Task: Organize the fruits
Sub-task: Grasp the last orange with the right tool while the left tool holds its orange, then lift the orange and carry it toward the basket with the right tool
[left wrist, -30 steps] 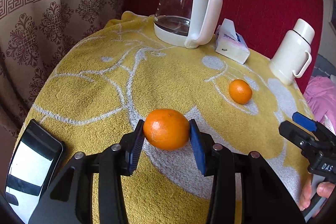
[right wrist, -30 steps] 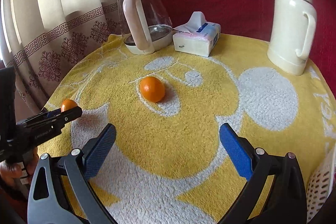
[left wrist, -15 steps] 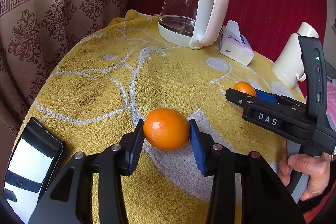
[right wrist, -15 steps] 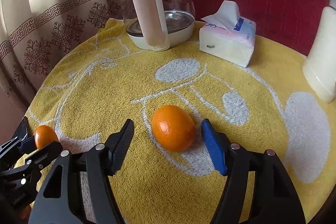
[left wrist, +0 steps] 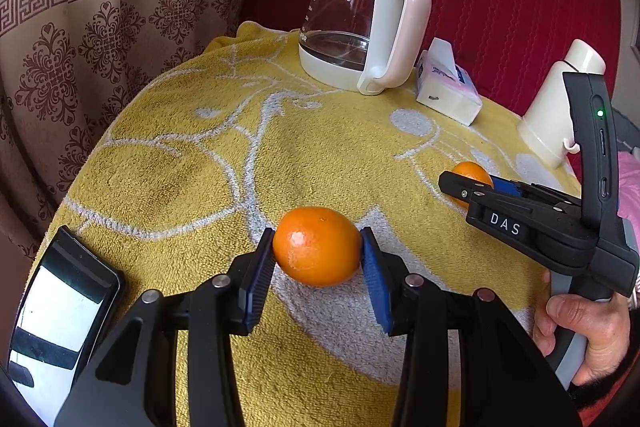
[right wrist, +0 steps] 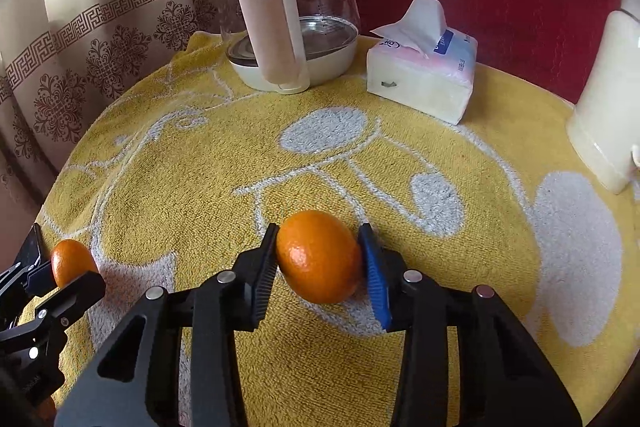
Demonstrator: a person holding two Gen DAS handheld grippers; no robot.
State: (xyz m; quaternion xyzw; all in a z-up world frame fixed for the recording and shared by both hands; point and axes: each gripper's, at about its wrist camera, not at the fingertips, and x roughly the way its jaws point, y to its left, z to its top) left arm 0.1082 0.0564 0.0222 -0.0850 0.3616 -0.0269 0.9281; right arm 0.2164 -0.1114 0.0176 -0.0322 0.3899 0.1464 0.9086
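Observation:
My left gripper (left wrist: 318, 255) is shut on an orange (left wrist: 317, 246) and holds it just above the yellow towel (left wrist: 200, 155). My right gripper (right wrist: 320, 263) is shut on a second orange (right wrist: 320, 256), which rests on the towel (right wrist: 280, 367). In the left wrist view the right gripper (left wrist: 472, 187) reaches in from the right, with its orange (left wrist: 472, 173) partly hidden behind a finger. In the right wrist view the left gripper (right wrist: 56, 279) and its orange (right wrist: 72, 263) show at the left edge.
A glass kettle (left wrist: 360, 19) with a pink handle, a tissue pack (left wrist: 446, 91) and a cream thermos (left wrist: 560, 107) stand along the back by the red wall. A phone (left wrist: 60, 319) lies at the near left edge. A patterned curtain (left wrist: 80, 27) hangs at the left.
My right gripper has moved forward onto the second orange and closed its fingers on it. My left gripper has kept hold of its orange and barely moved.

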